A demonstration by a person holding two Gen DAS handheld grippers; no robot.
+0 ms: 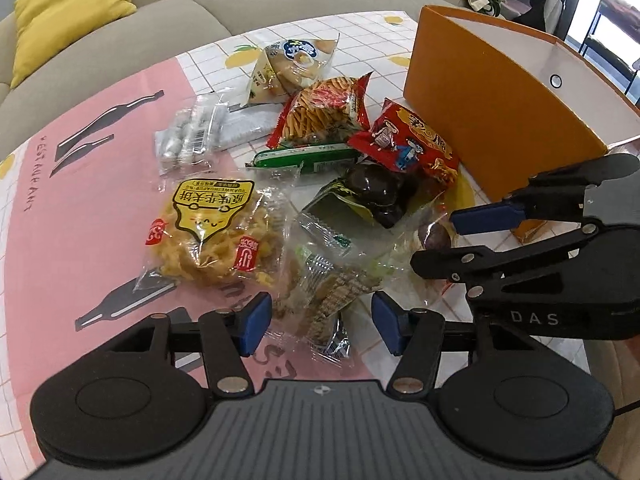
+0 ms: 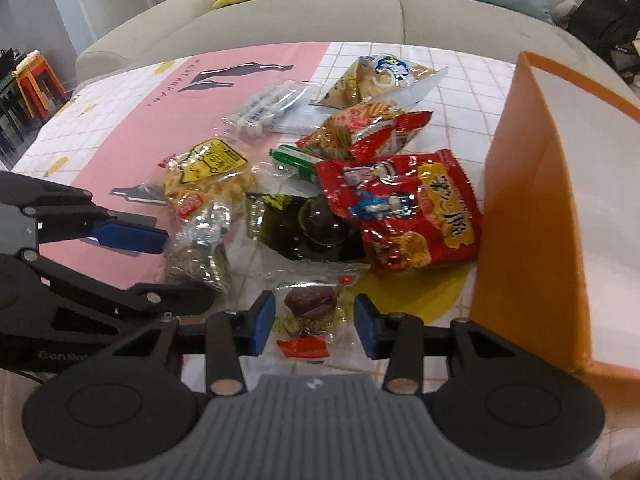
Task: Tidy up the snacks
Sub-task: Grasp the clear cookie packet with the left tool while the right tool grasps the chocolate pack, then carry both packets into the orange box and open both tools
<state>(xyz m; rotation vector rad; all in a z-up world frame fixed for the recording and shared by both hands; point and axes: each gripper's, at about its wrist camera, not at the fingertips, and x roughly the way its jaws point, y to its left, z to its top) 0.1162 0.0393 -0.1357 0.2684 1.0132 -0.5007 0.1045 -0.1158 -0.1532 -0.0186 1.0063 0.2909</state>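
Organizing state: a heap of snacks lies on the tabletop (image 1: 100, 208) beside the orange box (image 1: 492, 120), which serves as the landmark below.
Orange box: upright and open-topped, white inside, standing at the heap's right edge.
Red chip bag (image 2: 404, 208): closest to the box, just beside its orange wall, lying flat with its long axis slanting toward the box.
Green stick pack (image 1: 308, 158): well left of the box, beyond the red chip bag; lies flat, long axis pointing roughly toward the box.
Dark glossy pack (image 1: 376, 196): near the box's front corner, partly under the red chip bag.
Yellow noodle cake (image 1: 212, 236): far from the box, on the pink part of the cloth, label facing up.
Cracker packet (image 1: 320, 300): clear wrapper, long axis running away from the left camera, well left of the box.
Left gripper (image 1: 320, 322): jaws apart, blue pads on either side of the cracker packet's near end, not pressing it.
Wrapped date (image 2: 310, 304): in a clear wrapper near the box's front corner, its red end toward the right camera.
Right gripper (image 2: 314, 324): jaws apart around the wrapped date, gaps visible on both sides.
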